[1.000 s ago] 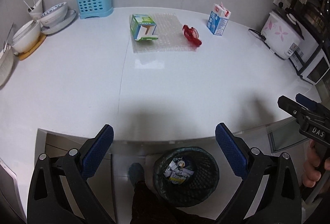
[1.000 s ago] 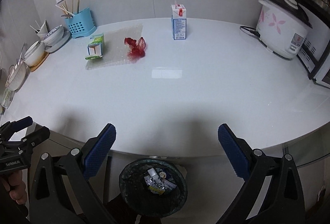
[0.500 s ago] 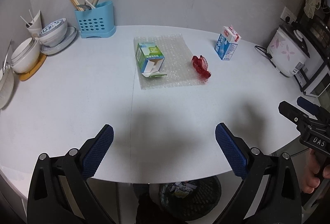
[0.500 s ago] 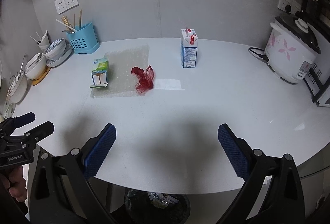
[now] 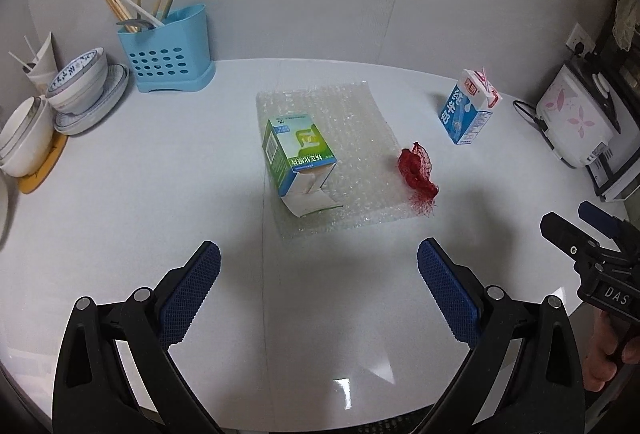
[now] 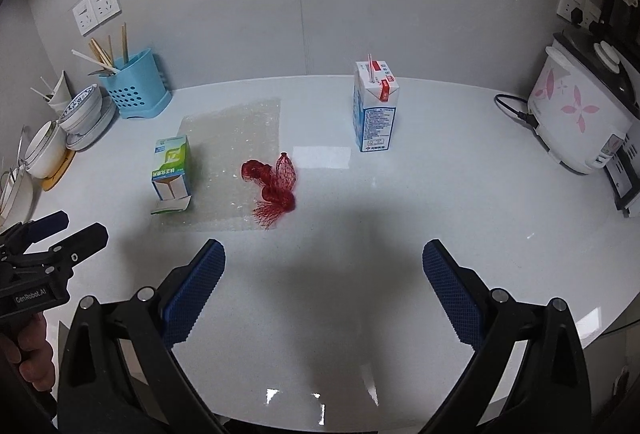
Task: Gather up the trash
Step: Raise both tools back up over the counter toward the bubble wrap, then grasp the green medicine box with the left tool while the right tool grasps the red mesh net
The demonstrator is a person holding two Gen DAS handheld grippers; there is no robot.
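green-and-white carton (image 5: 298,157), red mesh net (image 5: 417,172), blue-and-white milk carton (image 5: 469,112), pink-flowered white cooker (image 5: 575,121)

Left tongs (image 5: 319,288): black plastic frame, silver rivets, blue cross-hatched pads (image 5: 191,292). Right tongs (image 6: 323,288): identical build; its body reads "DAS", the left body "GenRobot.AI". Bare skin shows on both hands (image 6: 28,358).

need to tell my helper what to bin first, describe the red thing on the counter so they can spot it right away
On the white counter, find the clear bubble wrap sheet in the middle. At its right edge, partly on the wrap, lies a crumpled red mesh net bag. It is the only red, soft, shapeless item: the green-and-white box and the blue-and-white milk carton nearby are both rigid cartons.
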